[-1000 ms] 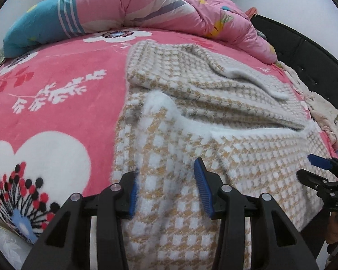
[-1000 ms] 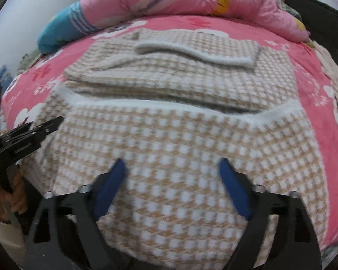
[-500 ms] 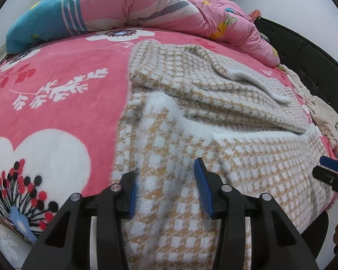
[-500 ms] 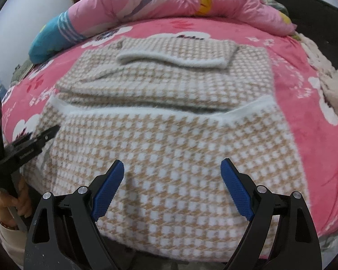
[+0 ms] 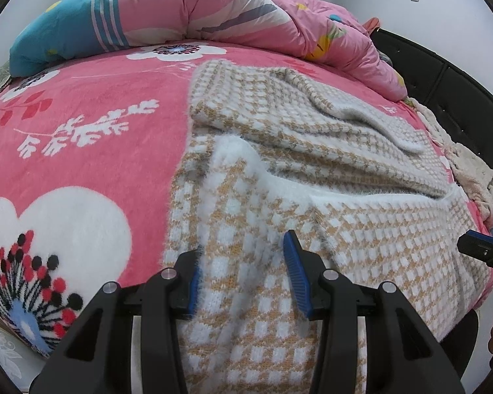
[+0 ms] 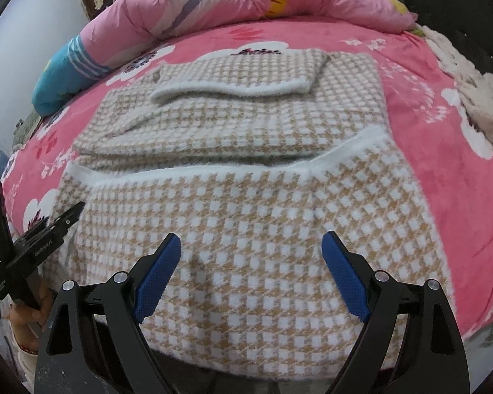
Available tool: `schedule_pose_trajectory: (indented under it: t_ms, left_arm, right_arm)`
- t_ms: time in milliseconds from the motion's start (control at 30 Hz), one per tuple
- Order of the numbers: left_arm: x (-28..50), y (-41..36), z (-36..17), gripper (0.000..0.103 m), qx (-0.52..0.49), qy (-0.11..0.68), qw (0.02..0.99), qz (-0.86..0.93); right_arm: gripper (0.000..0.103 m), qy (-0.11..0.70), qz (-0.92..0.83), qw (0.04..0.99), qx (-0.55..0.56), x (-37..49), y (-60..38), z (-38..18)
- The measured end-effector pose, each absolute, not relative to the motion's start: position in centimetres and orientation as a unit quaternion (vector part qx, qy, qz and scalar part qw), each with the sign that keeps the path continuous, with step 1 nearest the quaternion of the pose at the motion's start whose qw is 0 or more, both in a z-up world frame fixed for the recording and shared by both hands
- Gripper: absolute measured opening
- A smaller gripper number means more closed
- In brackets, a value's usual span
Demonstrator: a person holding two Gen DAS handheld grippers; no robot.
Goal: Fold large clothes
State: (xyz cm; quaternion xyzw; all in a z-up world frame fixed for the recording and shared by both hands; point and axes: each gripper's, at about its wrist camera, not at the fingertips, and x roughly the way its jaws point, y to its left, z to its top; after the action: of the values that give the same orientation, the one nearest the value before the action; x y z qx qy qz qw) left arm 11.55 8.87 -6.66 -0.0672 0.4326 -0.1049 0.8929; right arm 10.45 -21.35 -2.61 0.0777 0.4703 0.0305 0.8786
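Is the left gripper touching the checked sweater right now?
Cannot tell. In the left wrist view the left gripper has the checked sweater between its open fingers, and its fuzz laps the left one, but no pressing shows.

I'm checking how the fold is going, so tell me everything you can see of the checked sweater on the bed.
The checked sweater is a fuzzy knit in tan and white with white trim. It lies flat on the pink floral bedspread, sleeves folded across its upper part, its near edge hanging over the bed's side. The left gripper has cloth between its fingers near the sweater's left edge; whether they pinch it is unclear. The right gripper hovers open above the lower middle.
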Motion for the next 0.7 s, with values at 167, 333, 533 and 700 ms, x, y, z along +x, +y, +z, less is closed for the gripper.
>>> schedule_pose_trajectory:
  t_ms: [167,333,533,700]
  left_arm:
    - [11.5,8.9,-6.7,0.043,-0.069,0.432,0.893,-0.106]
    - [11.6,8.9,-6.7,0.043,-0.069,0.432,0.893,-0.107]
    - [11.6,8.9,-6.7,0.043,-0.069,0.432,0.893,-0.106]
    - [11.5,8.9,-6.7,0.043,-0.068,0.432,0.893,-0.106]
  right_arm:
    - [0.084,0.473,0.032,0.877,0.077,10.8,-20.9,-2.8]
    - [0.084,0.471,0.028,0.878,0.078,10.9,-21.1,-2.7]
    - [0.084,0.466,0.018,0.88,0.089,10.9,-22.1,-2.4]
    - [0.084,0.464,0.015,0.881,0.094,10.7,-22.5,-2.4]
